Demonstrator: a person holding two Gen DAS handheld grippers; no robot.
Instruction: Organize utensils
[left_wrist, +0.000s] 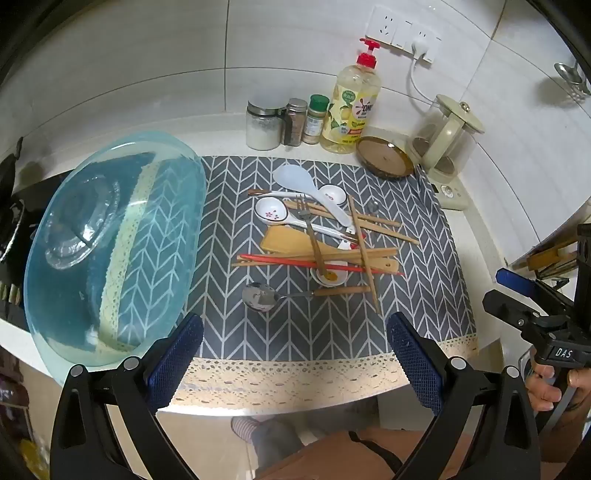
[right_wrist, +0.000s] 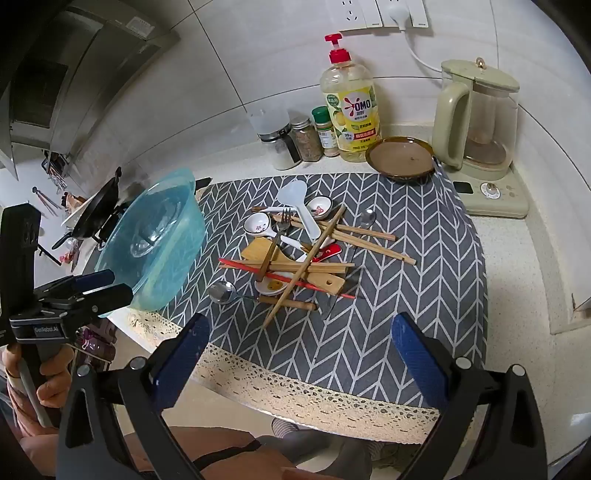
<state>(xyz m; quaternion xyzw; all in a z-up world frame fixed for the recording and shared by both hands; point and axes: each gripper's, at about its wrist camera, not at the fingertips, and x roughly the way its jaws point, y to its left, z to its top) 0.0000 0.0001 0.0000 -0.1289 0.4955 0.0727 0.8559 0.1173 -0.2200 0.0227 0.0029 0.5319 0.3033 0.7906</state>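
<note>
A pile of utensils (left_wrist: 317, 236) lies in the middle of a grey chevron mat (left_wrist: 424, 280): wooden chopsticks, red chopsticks, a wooden spatula (left_wrist: 295, 245), white ceramic spoons, a white rice paddle (left_wrist: 295, 181), a fork and a metal spoon (left_wrist: 260, 296). The pile also shows in the right wrist view (right_wrist: 295, 258). A blue plastic tub (left_wrist: 110, 251) with a glass bowl inside stands on the mat's left. My left gripper (left_wrist: 295, 354) is open and empty, near the mat's front edge. My right gripper (right_wrist: 301, 354) is open and empty, also at the front edge.
At the back stand a yellow dish soap bottle (left_wrist: 351, 107), three spice jars (left_wrist: 291, 122), a brown plate (left_wrist: 384, 157) and a glass kettle (left_wrist: 447, 136). A wok on a stove (right_wrist: 96, 214) sits to the left. The counter edge is just below the grippers.
</note>
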